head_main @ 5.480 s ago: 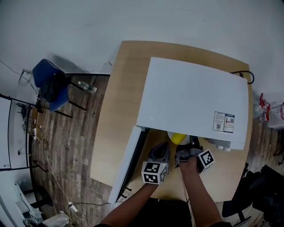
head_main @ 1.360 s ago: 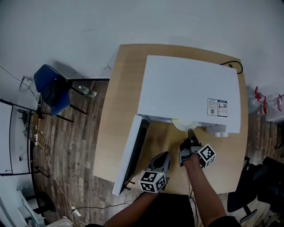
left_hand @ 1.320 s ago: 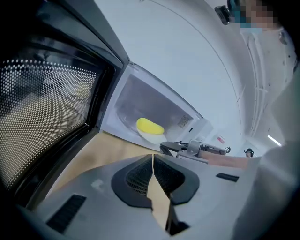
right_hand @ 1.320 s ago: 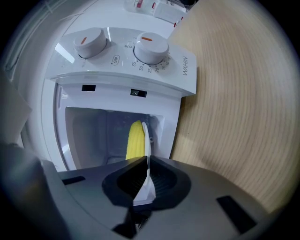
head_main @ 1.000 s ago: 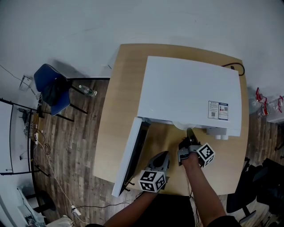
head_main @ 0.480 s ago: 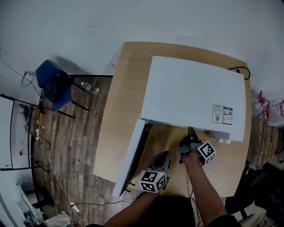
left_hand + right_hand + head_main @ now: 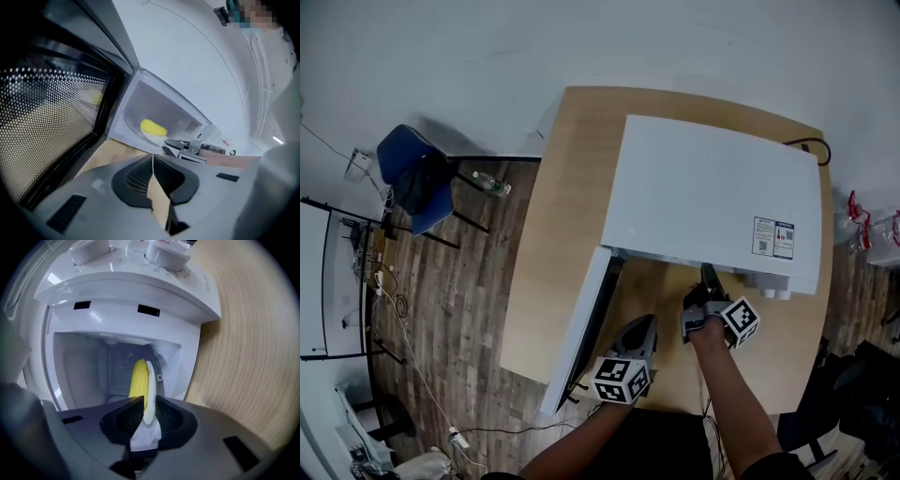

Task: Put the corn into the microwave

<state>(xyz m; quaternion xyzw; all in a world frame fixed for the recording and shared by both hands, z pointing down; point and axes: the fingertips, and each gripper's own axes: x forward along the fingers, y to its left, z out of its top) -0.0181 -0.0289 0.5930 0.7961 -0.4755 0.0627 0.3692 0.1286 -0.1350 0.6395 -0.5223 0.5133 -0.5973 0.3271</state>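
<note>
Seen from above, a pale wooden worktop (image 7: 548,234) carries a boxy white microwave oven (image 7: 712,197), its dark-windowed door (image 7: 581,328) hanging open at the left. Just right of the door, the left gripper (image 7: 647,322) hovers above the worktop, jaws together and empty. Further right, inside the cavity, a yellow cob of corn (image 7: 153,127) lies flat on a round white plate (image 7: 149,137). A moment ago the plate's rim showed at the mouth from above; now the oven's roof hides it, so the corn is in. The cob's long axis seems to run side to side across the cavity, ends toward the side walls, though which end is the tip is unclear. At the right, the right gripper (image 7: 709,274) sits at the mouth. Its jaws have just been opening and stand apart, with the plate's rim between them, apparently let go. Only withdrawing and shutting the door look left to do.
</note>
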